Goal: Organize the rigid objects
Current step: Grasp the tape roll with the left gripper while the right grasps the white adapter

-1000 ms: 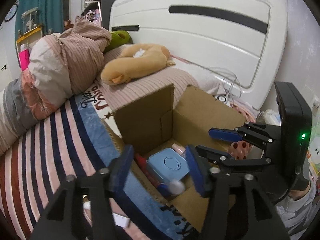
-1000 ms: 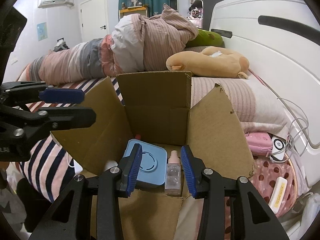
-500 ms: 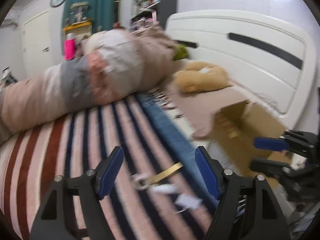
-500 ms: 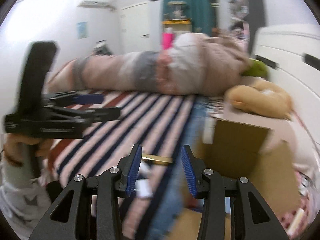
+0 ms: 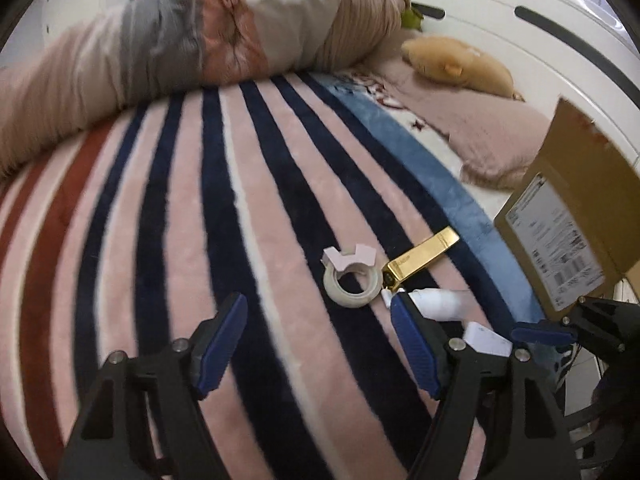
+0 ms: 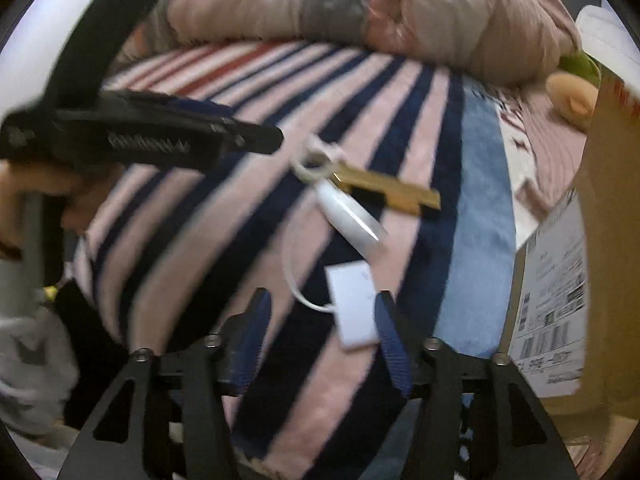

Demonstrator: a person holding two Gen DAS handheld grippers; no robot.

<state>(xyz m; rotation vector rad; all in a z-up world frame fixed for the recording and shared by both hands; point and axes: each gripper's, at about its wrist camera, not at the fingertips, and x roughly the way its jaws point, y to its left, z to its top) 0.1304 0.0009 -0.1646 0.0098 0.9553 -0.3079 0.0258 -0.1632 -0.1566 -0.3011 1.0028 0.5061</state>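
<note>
Small items lie on the striped blanket (image 5: 240,208): a white tape roll (image 5: 352,280), a gold bar-shaped case (image 5: 422,258), a white tube (image 5: 436,304) and a white adapter with a cable (image 6: 354,304). My left gripper (image 5: 320,344) is open and empty, just short of the tape roll. My right gripper (image 6: 322,340) is open and empty, with the white adapter lying between its fingers' far ends. The tape roll (image 6: 314,164), gold case (image 6: 388,192) and tube (image 6: 348,218) also show in the right wrist view. The cardboard box (image 5: 576,216) stands at the right.
A rolled duvet (image 5: 200,44) lies along the far side of the bed. A tan plush pillow (image 5: 460,64) rests near the white headboard (image 5: 540,20). The box's labelled flap (image 6: 552,300) stands close on the right of my right gripper.
Both grippers have swung away from the box, left and down toward the blanket. The loose items now lie close in front of them. Both stay open and empty.
</note>
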